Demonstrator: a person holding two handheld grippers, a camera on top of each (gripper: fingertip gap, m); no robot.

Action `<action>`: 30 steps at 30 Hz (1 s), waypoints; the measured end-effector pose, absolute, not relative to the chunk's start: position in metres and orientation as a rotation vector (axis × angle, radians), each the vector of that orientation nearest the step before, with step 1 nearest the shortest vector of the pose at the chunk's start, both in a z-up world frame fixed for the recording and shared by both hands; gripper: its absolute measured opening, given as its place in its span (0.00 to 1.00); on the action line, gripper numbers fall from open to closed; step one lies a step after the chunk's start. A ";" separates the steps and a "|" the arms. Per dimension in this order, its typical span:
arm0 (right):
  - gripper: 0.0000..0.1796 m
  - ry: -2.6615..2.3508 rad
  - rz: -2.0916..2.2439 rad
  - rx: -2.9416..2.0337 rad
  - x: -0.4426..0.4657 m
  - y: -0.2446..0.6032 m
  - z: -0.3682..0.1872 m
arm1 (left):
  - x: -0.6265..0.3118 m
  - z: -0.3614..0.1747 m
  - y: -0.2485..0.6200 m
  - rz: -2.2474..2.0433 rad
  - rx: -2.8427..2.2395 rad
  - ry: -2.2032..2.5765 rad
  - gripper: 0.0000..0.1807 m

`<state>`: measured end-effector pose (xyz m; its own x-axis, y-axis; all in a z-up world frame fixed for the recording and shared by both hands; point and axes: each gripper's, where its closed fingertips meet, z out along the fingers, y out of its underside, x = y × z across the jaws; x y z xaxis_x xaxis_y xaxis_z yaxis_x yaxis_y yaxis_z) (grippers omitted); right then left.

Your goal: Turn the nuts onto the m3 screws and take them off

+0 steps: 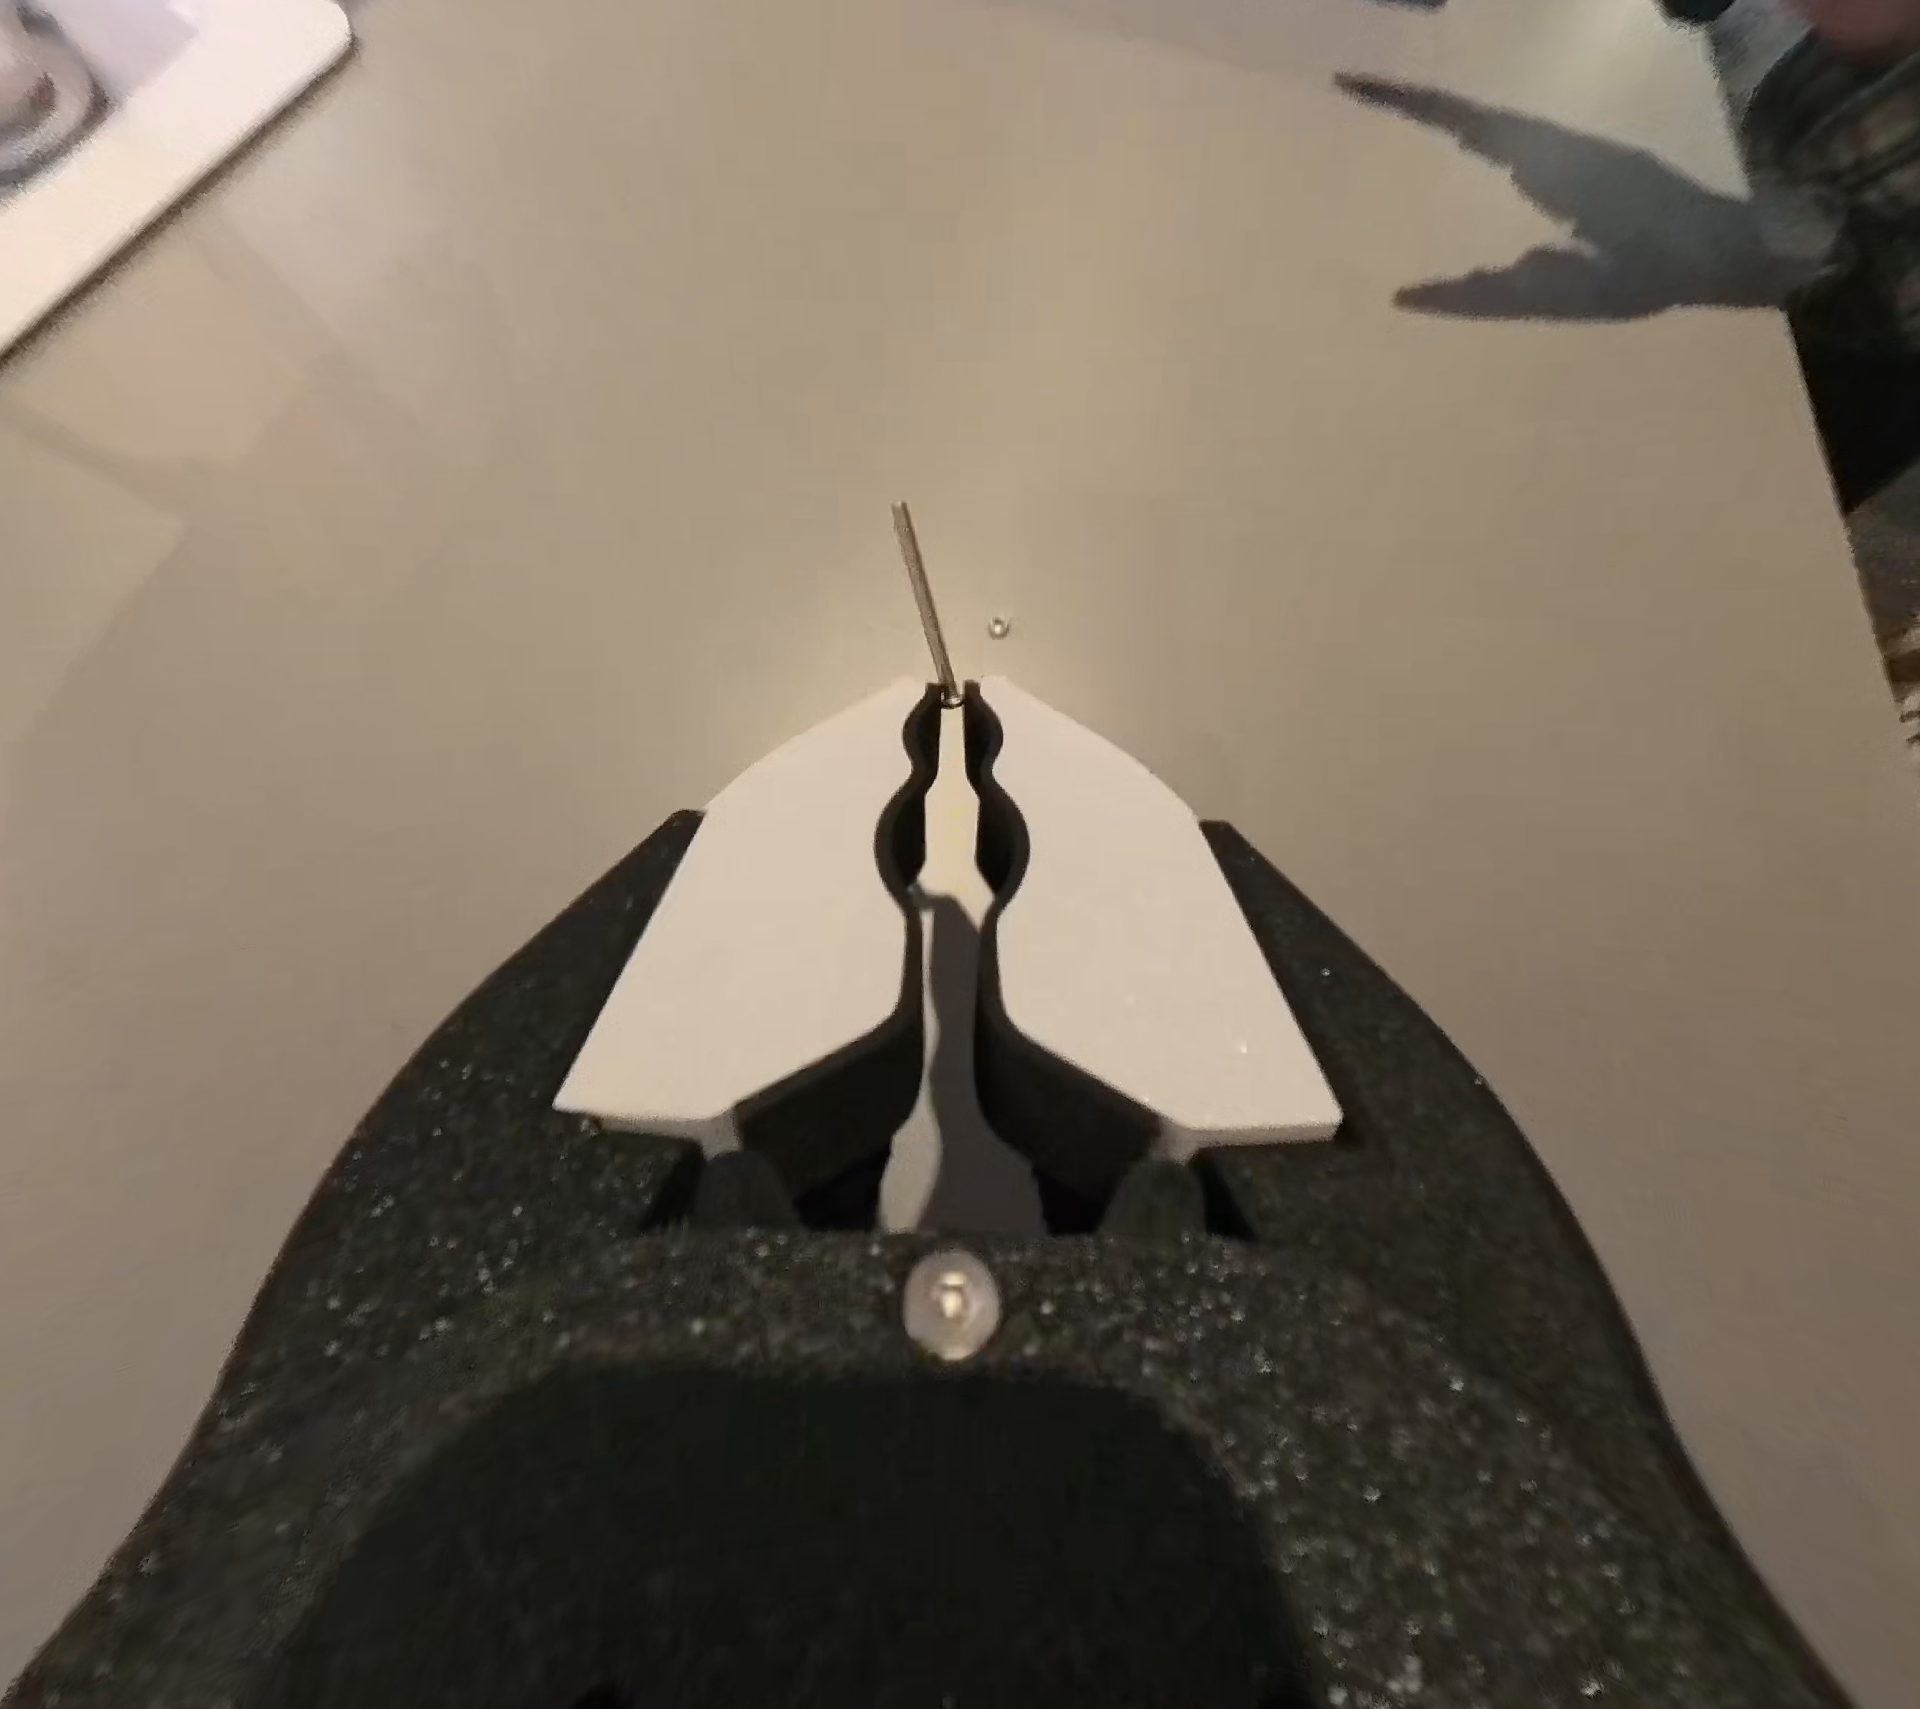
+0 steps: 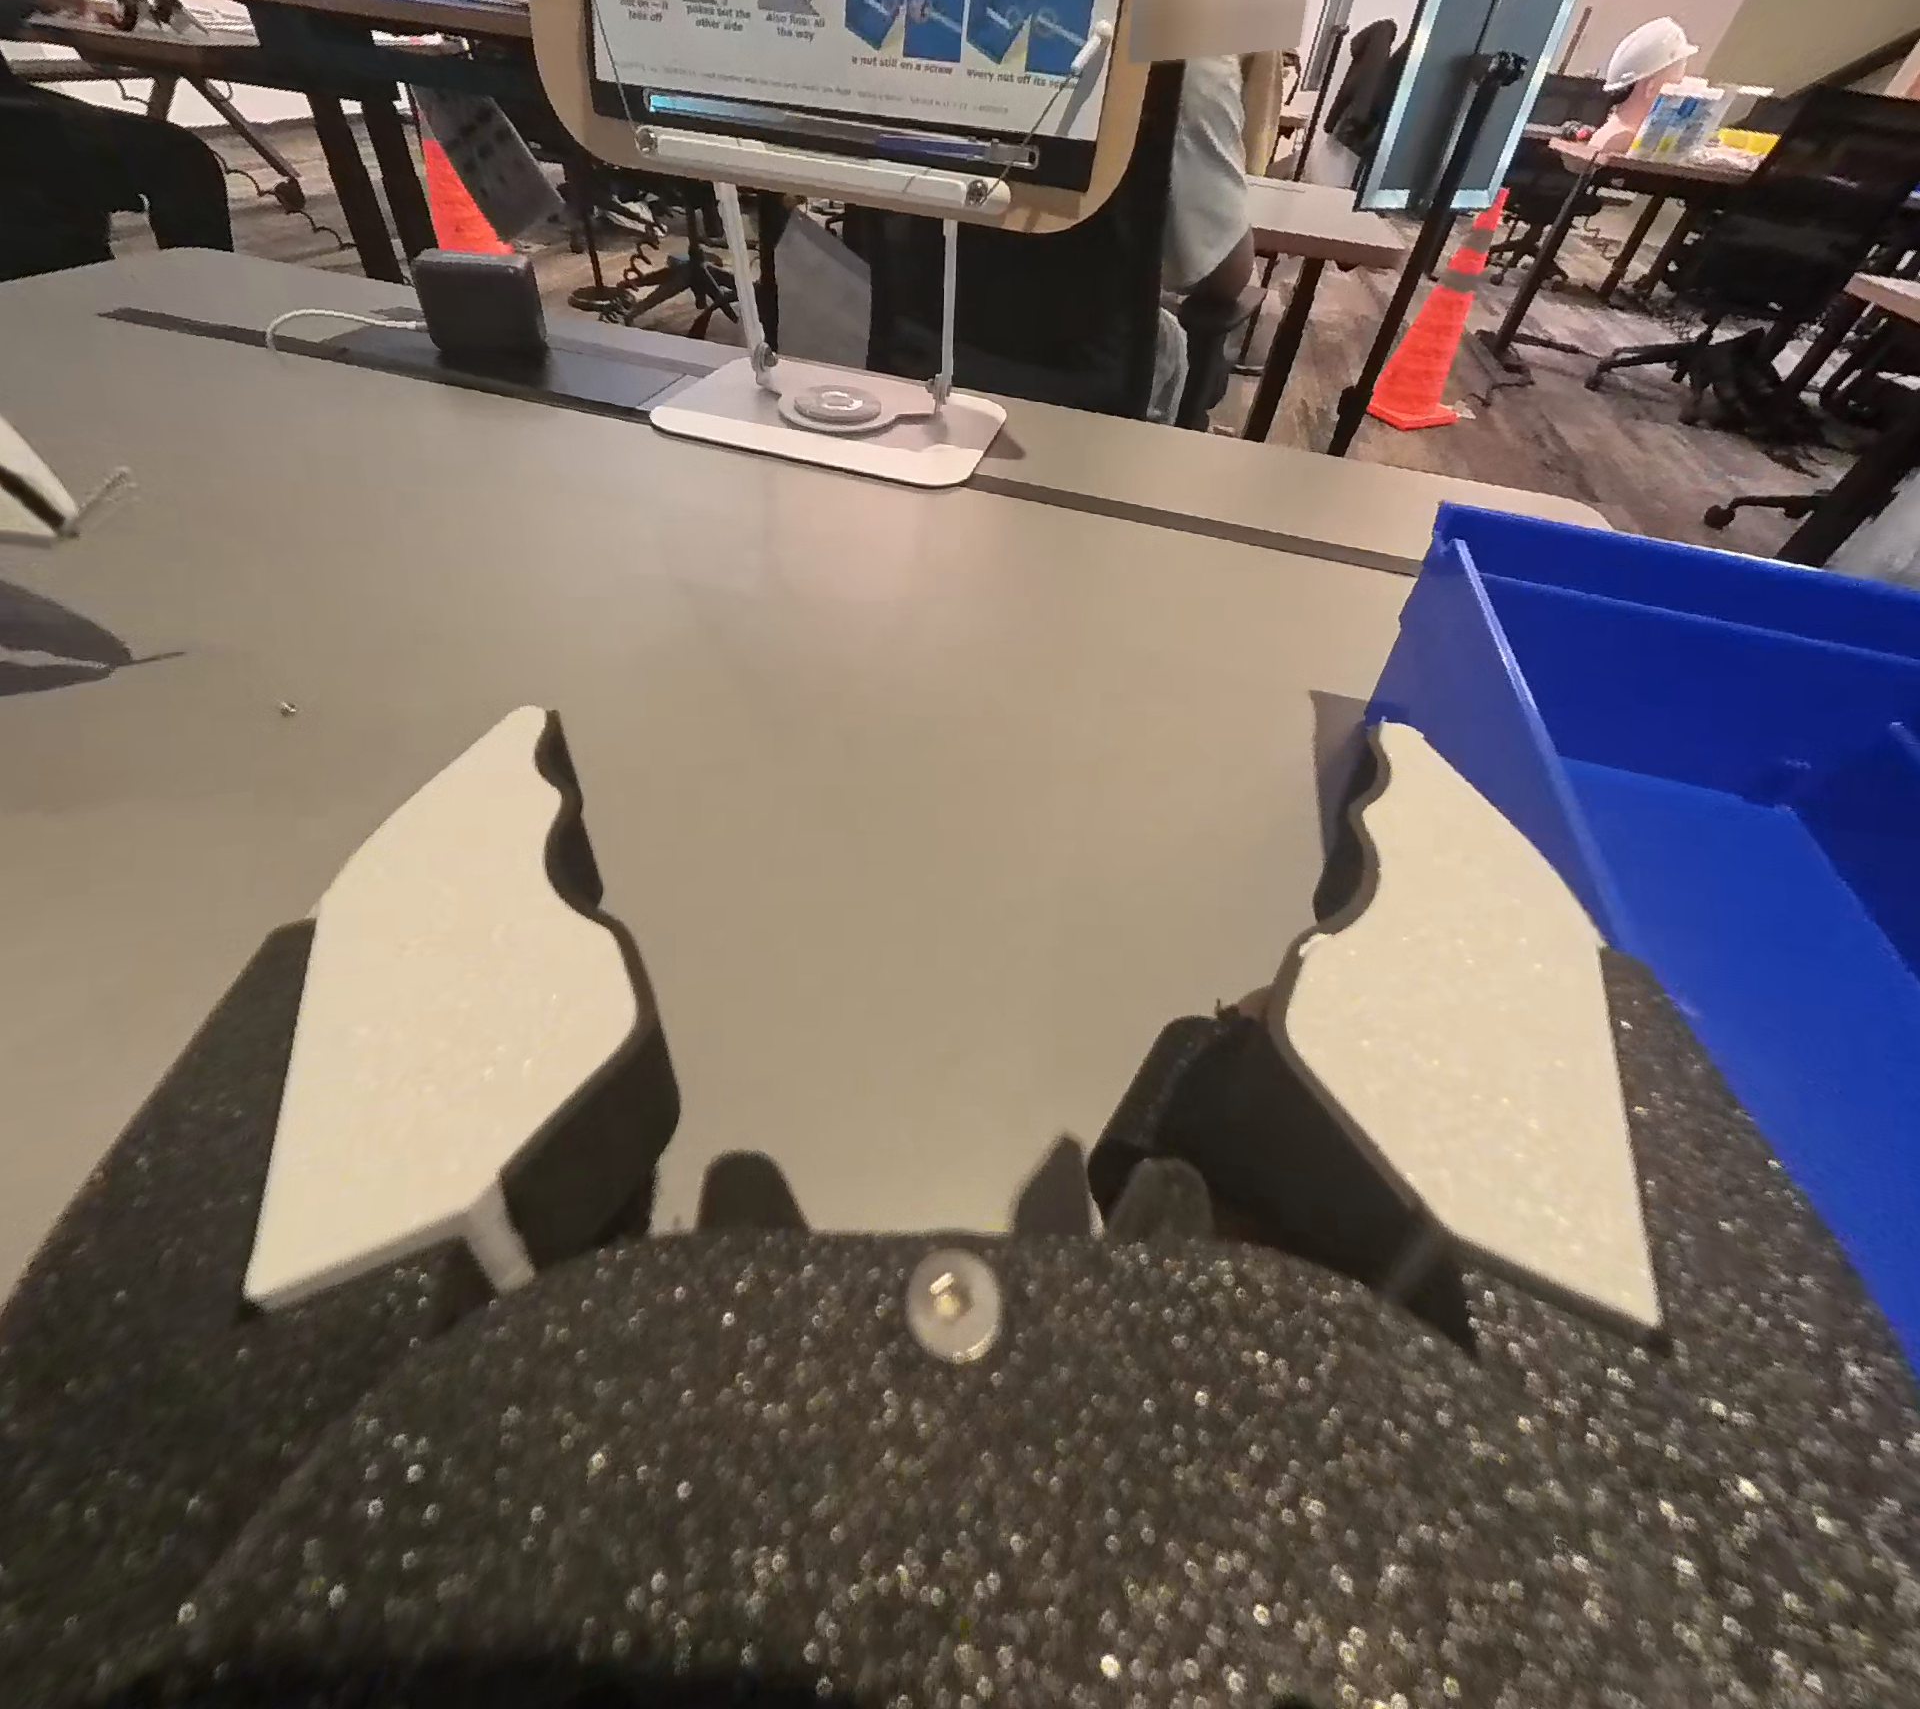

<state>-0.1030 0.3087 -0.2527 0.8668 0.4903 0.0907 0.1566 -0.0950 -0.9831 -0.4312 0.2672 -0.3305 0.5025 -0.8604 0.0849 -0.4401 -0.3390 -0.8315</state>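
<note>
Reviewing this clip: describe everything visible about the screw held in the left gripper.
The thin silver metal screw is a slim, bare-looking shaft, no nut seen on it. Its head end is pinched between the white-and-black fingertips of the left gripper, which is shut on it. It juts forward, tilted slightly left, over the grey table without touching it. A tiny silver nut lies apart, just right of it.

The left hand-held gripper (image 1: 953, 689) is pinched nearly closed; the right hand-held gripper (image 2: 961, 740) gapes wide.
</note>
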 end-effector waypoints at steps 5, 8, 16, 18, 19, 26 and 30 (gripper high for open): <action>0.75 -0.509 0.313 -1.666 -0.104 0.308 -0.255 | -0.420 -0.305 0.269 -0.723 -1.799 1.013 0.02; 0.75 -0.505 0.322 -1.667 -0.104 0.308 -0.256 | -0.413 -0.296 0.269 -0.738 -1.732 0.991 0.02; 0.75 -0.484 0.364 -1.678 -0.101 0.305 -0.259 | -0.396 -0.279 0.264 -0.786 -1.590 0.955 0.02; 0.75 -0.482 0.377 -1.682 -0.102 0.303 -0.259 | -0.392 -0.276 0.261 -0.798 -1.572 0.960 0.02; 0.75 -0.481 0.381 -1.680 -0.101 0.302 -0.258 | -0.391 -0.274 0.260 -0.803 -1.568 0.964 0.02; 0.75 -0.446 0.423 -1.646 -0.099 0.294 -0.255 | -0.390 -0.263 0.247 -0.850 -1.530 0.948 0.02; 0.76 -0.421 0.505 -1.643 -0.105 0.285 -0.255 | -0.390 -0.263 0.247 -0.892 -1.534 0.926 0.02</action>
<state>-0.1051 0.2846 -0.2554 0.8347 0.5442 -0.0839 -0.0151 -0.1297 -0.9914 -0.3901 0.2475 -0.2633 0.4152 -0.9075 0.0639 -0.0974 -0.1142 -0.9887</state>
